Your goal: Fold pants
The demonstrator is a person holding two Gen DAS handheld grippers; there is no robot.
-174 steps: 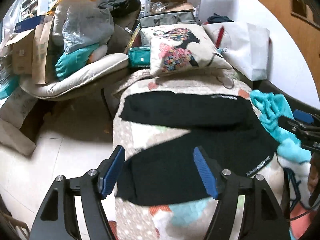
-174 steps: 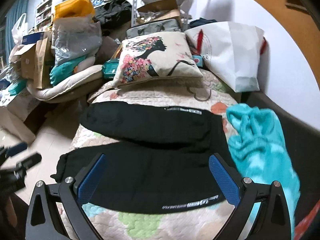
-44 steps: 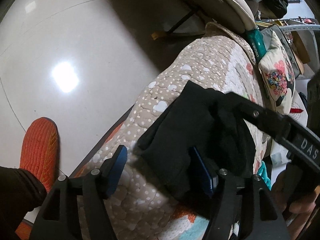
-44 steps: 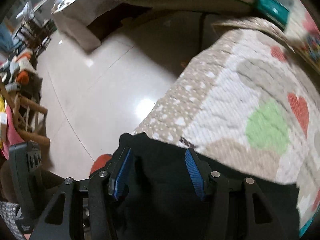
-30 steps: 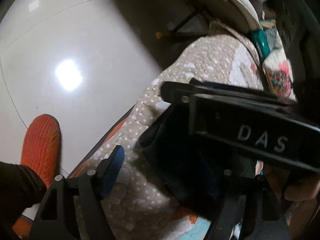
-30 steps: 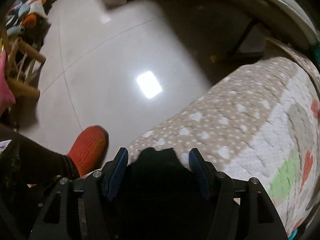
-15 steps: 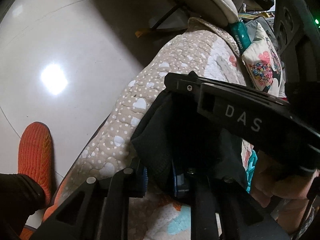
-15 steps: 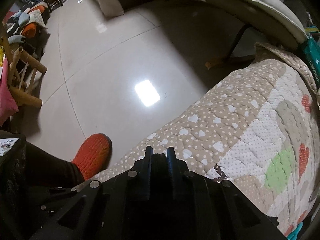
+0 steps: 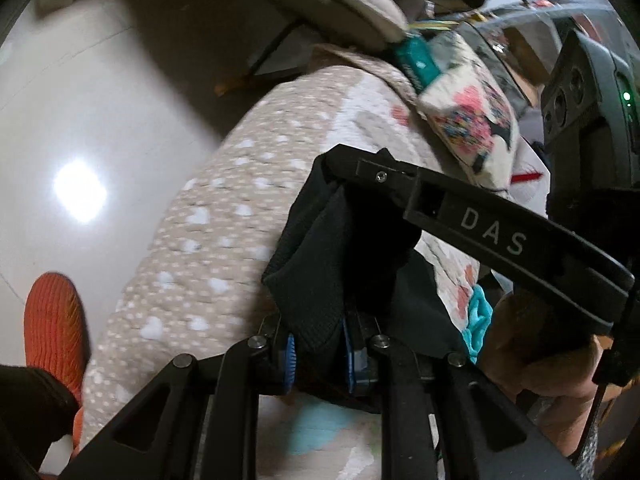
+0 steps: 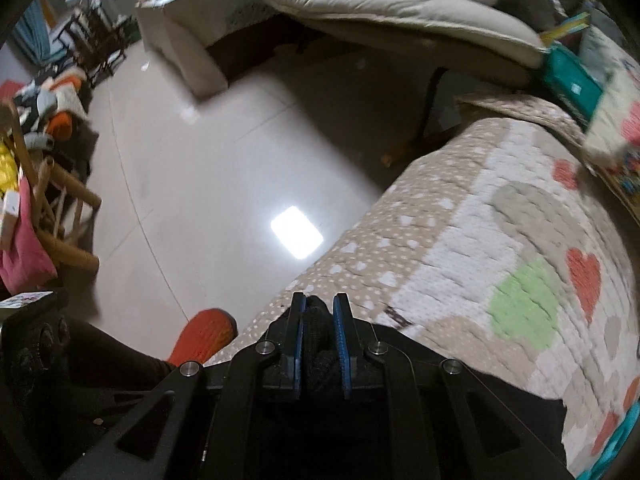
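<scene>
The black pants (image 9: 320, 264) lie on a heart-patterned quilt (image 9: 224, 216) at its left end. My left gripper (image 9: 318, 350) is shut on a bunched edge of the pants, lifted off the quilt. My right gripper (image 10: 319, 320) is shut on another fold of the pants (image 10: 318, 356) near the quilt's edge (image 10: 460, 248). In the left wrist view the right gripper's black arm (image 9: 480, 224) crosses just above the held cloth. Most of the pants are hidden under the grippers.
A glossy tiled floor (image 10: 224, 168) lies beside the quilt. An orange slipper (image 9: 54, 320) stands on it near the quilt. A cushioned lounge chair (image 10: 400, 4) and a printed pillow (image 9: 472, 120) sit beyond. A wooden chair (image 10: 52, 200) with clutter stands at left.
Both grippers have gone from open around the pants' leg ends to shut on the cloth. The pinched fabric has since lifted slightly off the quilt.
</scene>
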